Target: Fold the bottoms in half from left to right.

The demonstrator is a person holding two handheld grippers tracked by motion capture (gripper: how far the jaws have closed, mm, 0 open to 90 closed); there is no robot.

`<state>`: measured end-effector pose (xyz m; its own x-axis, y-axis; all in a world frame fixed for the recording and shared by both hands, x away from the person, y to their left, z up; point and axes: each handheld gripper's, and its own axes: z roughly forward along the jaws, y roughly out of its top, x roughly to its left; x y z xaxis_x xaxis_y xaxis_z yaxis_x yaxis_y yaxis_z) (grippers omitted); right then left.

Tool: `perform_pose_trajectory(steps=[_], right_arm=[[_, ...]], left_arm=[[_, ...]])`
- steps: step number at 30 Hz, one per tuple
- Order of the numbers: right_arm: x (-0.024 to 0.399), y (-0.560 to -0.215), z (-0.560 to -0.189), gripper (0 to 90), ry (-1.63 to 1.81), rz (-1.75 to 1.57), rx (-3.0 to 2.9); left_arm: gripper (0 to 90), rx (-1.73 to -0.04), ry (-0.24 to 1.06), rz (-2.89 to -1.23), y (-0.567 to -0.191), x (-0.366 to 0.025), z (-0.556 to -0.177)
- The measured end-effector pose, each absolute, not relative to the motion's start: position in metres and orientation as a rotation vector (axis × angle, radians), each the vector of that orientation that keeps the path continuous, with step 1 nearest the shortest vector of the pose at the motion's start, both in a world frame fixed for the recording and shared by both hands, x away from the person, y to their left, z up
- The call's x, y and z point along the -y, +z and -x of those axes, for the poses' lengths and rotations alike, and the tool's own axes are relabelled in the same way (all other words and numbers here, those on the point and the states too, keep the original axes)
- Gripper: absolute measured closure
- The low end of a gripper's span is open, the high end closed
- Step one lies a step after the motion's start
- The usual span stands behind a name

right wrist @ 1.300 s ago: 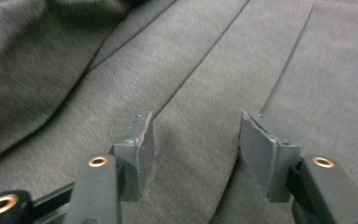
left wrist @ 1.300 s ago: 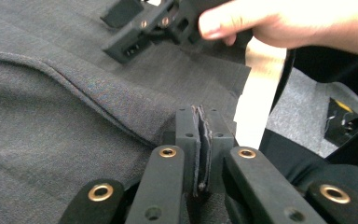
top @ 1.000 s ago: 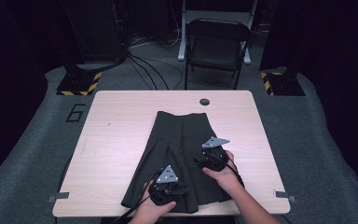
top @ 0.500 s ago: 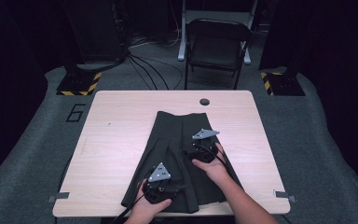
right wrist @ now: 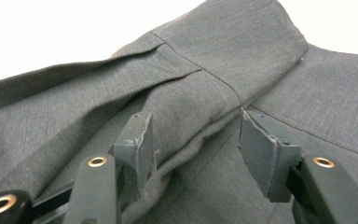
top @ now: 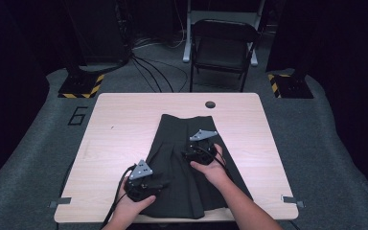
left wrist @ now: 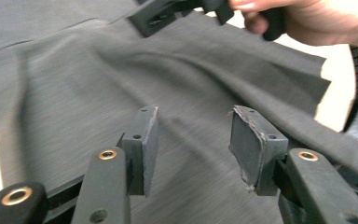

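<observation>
Two grippers' jaws spread over the dark skirt [top: 191,163], bare table [top: 124,124] beyond either edge.

Recording studio or lab, dark curtained walls, hazard-taped stand bases [top: 80,86], floor cables [top: 148,76], folding chair [top: 223,48]

A pale "6" [top: 78,116], somewhat dim, is marked on the grey floor mat [top: 38,143].
</observation>
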<state>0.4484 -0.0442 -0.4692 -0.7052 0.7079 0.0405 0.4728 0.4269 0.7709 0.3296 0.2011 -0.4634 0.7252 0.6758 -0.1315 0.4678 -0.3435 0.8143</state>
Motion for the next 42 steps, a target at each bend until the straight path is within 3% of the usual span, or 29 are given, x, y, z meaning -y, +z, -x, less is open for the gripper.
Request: perform_pose_trajectory(steps=[11, 23, 32, 34, 36, 42], right_arm=[[0.031, -0.483, -0.456, 39.9, 1.096, -1.075, -2.397], [0.022, -0.51, -0.458, 41.0, 1.008, -1.161, -2.42], [0.017, -0.515, -0.454, 55.1, 1.032, -1.138, -2.409], [0.013, -0.51, -0.448, 68.0, 1.016, -1.078, -2.394], [0.009, -0.506, -0.444, 72.8, 1.01, -1.036, -2.374], [0.007, -0.491, -0.441, 79.6, 1.022, -0.983, -2.355]], left_arm=[[48.2, -0.972, 0.36, -1.935, -0.469, -0.249, -0.334], [47.5, -1.009, 0.359, -1.904, -0.47, -0.264, -0.334], [47.5, -1.027, 0.357, -1.884, -0.471, -0.266, -0.335], [47.5, -1.028, 0.353, -1.888, -0.472, -0.265, -0.335], [47.5, -1.031, 0.36, -1.881, -0.473, -0.265, -0.335], [47.5, -1.023, 0.35, -1.908, -0.473, -0.266, -0.336]])
